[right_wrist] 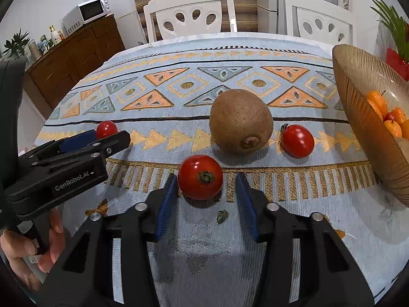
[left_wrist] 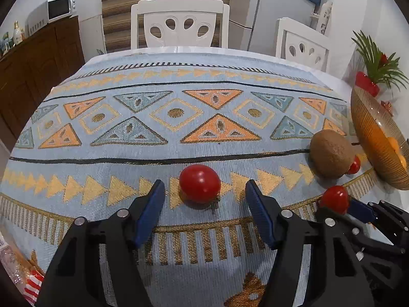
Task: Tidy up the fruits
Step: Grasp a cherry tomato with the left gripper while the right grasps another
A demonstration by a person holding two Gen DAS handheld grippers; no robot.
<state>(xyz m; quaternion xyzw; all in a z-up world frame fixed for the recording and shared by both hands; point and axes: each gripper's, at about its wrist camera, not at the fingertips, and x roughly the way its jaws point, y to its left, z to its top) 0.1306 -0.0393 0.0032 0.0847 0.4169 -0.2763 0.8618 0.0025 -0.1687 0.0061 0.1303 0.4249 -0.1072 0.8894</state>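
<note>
Red and glossy, two small tomatoes sit nearest, each between the tips of a spread gripper. In the right wrist view the right gripper (right_wrist: 206,192) stands with its blue pads apart around the stem-up tomato (right_wrist: 200,177), the left pad very close to its skin and the right pad clear of it; nothing is clamped. A loose green calyx (right_wrist: 222,216) lies on the tablecloth (right_wrist: 230,255) just in front of it. To the left, the left gripper (left_wrist: 205,189) is likewise wide apart, with the smooth tomato (left_wrist: 200,183) at its fingertips and touched by neither pad.

I judge these tomatoes light, thin-skinned and slick, so they should be taken across the widest part with a gentle squeeze; too hard a grip would split them, too loose and they could squirt out or roll.

Farther back rests the brown kiwi (right_wrist: 241,121), fuzzy and firmer, heavier than the tomatoes, best held across its short axis. Just to its right lies a third tomato (right_wrist: 297,141). At the far right stands the ribbed amber bowl (right_wrist: 358,117), which already holds small orange fruits (right_wrist: 377,100) and is the likely destination.
</note>
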